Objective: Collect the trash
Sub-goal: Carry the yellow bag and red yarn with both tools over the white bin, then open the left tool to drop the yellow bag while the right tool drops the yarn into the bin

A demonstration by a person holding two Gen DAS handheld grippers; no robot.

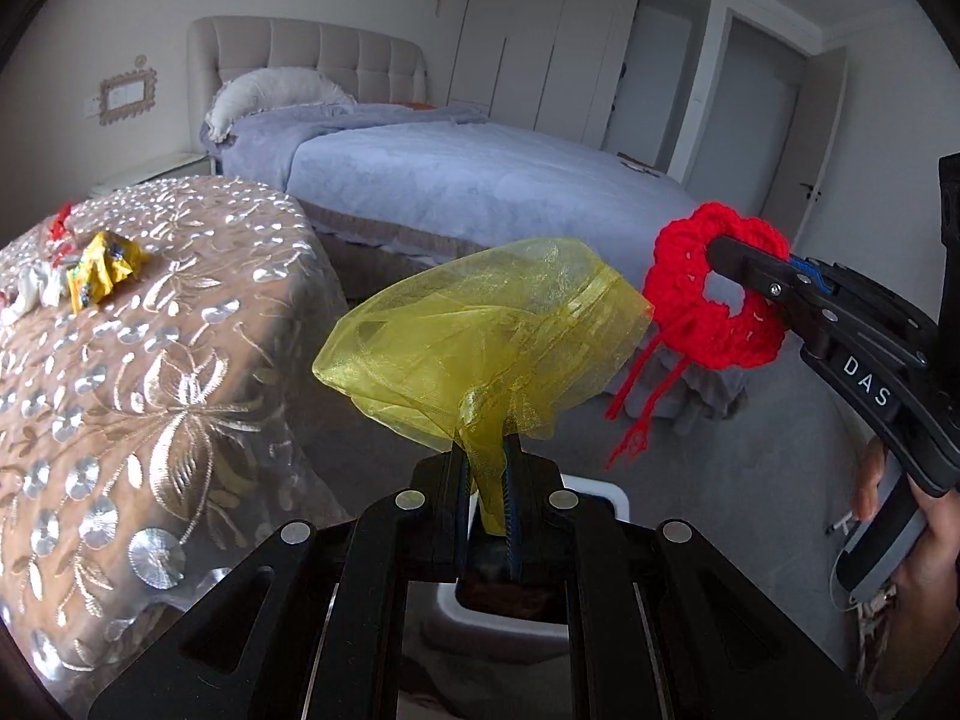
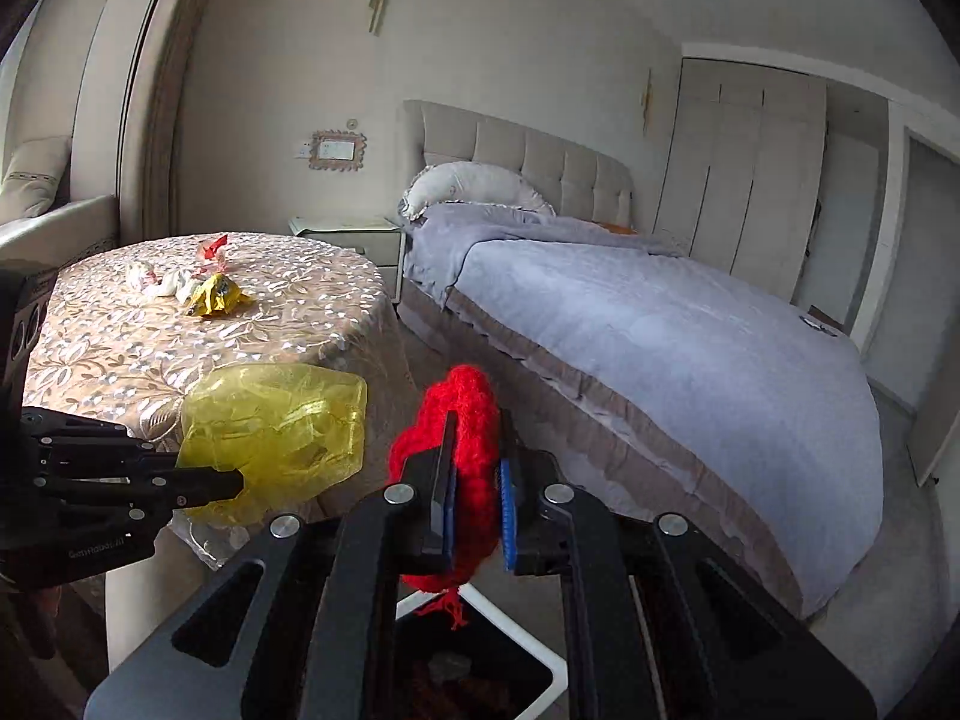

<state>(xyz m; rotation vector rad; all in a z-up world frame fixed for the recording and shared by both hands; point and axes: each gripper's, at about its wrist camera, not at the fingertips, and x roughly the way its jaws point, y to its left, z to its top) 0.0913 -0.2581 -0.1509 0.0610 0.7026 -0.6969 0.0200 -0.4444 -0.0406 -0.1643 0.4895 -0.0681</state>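
Observation:
My left gripper (image 1: 489, 468) is shut on the gathered end of a sheer yellow organza pouch (image 1: 480, 330), which puffs out ahead of the fingers; the same yellow pouch (image 2: 276, 438) shows at the left of the right wrist view. My right gripper (image 2: 474, 492) is shut on a red crocheted ring (image 2: 462, 426) with loose yarn tails; that red ring (image 1: 714, 294) hangs to the right in the left wrist view. Both are held over a white-rimmed bin (image 2: 555, 675), whose rim (image 1: 612, 495) sits just below the fingers. More litter, a yellow wrapper (image 1: 102, 270) and white and red scraps, lies on the round table (image 2: 150, 348).
The table with its embroidered cloth (image 1: 150, 390) stands to the left. A bed with a grey-blue cover (image 2: 660, 348) fills the right side, with grey carpet (image 1: 750, 438) between. A nightstand (image 2: 348, 240), wardrobe doors (image 2: 744, 180) and a person's hand (image 1: 912, 552) are also in view.

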